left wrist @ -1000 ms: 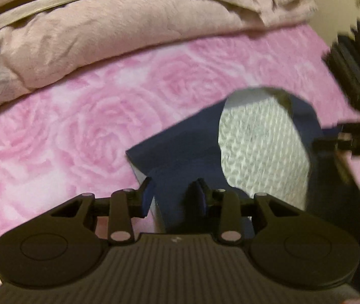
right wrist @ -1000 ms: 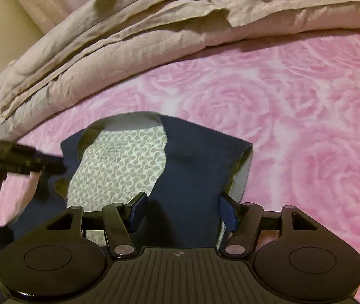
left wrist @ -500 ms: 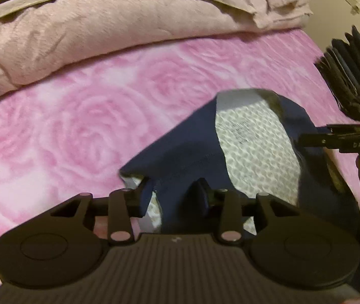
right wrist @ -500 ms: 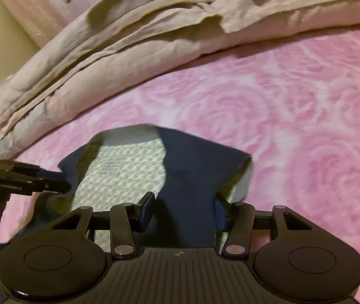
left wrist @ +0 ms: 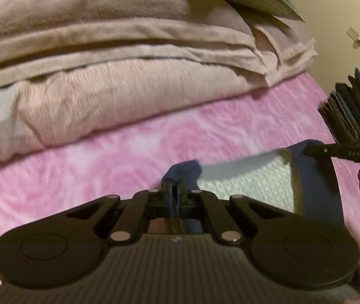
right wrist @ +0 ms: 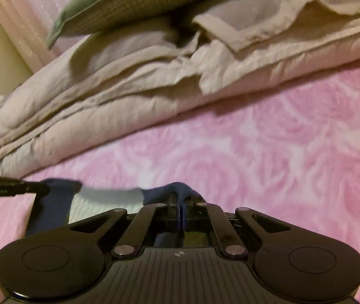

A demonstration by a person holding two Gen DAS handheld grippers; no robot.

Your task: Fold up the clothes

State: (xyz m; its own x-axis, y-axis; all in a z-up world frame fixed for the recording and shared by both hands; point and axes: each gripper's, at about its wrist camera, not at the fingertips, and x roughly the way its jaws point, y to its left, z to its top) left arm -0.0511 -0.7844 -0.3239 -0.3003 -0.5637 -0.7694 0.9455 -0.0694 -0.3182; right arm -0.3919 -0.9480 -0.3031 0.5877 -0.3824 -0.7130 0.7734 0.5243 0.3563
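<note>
Two tongs on navy garment; green pillow rightward only.

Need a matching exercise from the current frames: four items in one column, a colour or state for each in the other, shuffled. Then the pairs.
Column 1:
1. navy garment
2. bedsheet
3. folded blanket
4. pillow

Column 2:
A. green checked, lying on top of the bedding stack
B. beige, stacked at the far side of the bed
C. pink with a rose pattern
D. pinched at two corners by the left gripper and the right gripper, patterned lining showing

Pairs: 1-D, 2-C, 3-B, 4-A
</note>
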